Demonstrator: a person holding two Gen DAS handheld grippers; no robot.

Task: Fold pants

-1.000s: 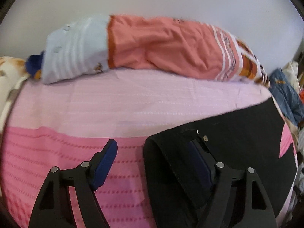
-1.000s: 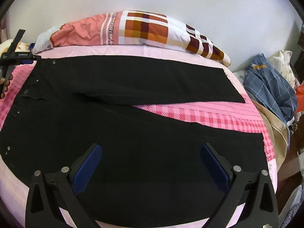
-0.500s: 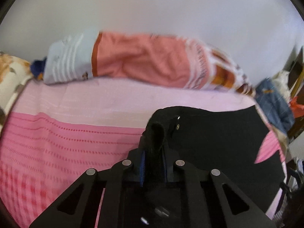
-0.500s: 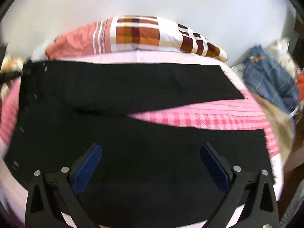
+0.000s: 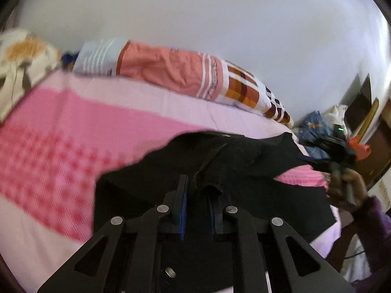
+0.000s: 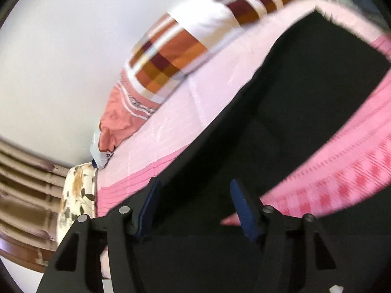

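The black pants (image 5: 220,156) lie on a pink bedspread (image 5: 73,127). My left gripper (image 5: 198,195) is shut on a bunched fold of the waistband, lifted off the bed. In the right wrist view the pants (image 6: 281,112) run away to the upper right. My right gripper (image 6: 195,202) is open, its blue pads (image 6: 150,200) spread over the black cloth, which lies between them; the view is rolled sideways. The right gripper also shows in the left wrist view (image 5: 325,156) at the far right, held in a hand.
A long orange, white and checked pillow (image 5: 185,78) lies along the white wall. A floral cushion (image 6: 75,195) sits at the bed's corner by curtains (image 6: 22,185). A heap of blue clothes (image 5: 315,131) lies past the bed's far end.
My left gripper closed on the waistband and lifted it, pulling it across. My right gripper narrowed, stayed open, dropped toward the pants and rolled sideways.
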